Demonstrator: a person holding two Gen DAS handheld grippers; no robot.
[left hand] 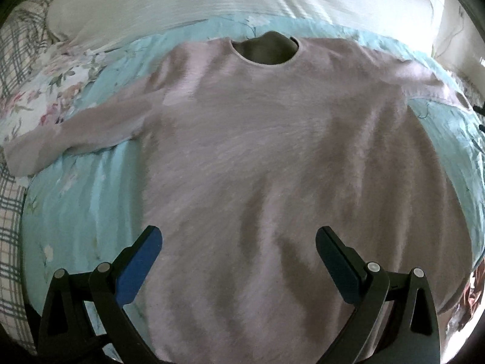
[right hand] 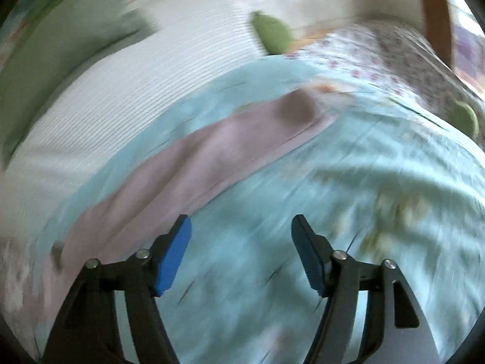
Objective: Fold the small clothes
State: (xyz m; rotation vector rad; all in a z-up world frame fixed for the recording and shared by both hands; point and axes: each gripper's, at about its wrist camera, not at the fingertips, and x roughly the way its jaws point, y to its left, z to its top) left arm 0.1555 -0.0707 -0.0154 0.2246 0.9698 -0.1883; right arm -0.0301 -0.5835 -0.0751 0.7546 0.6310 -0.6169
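Note:
A pale pink long-sleeved top [left hand: 257, 157] lies spread flat on a light blue floral bedspread [left hand: 78, 200], neckline [left hand: 263, 50] at the far side, sleeves out to both sides. My left gripper [left hand: 238, 242] is open and empty above the top's lower body, near the hem. In the blurred right wrist view, my right gripper [right hand: 241, 230] is open and empty over the bedspread [right hand: 363, 182]. One pink sleeve [right hand: 194, 166] runs diagonally ahead and to the left of it.
A white ribbed blanket [left hand: 188, 3] lies beyond the top and shows in the right wrist view [right hand: 121, 91] too. A plaid cloth [left hand: 12, 212] lies at the left. Green cushions [right hand: 272, 33] and a flowered cover [right hand: 394, 54] lie far right.

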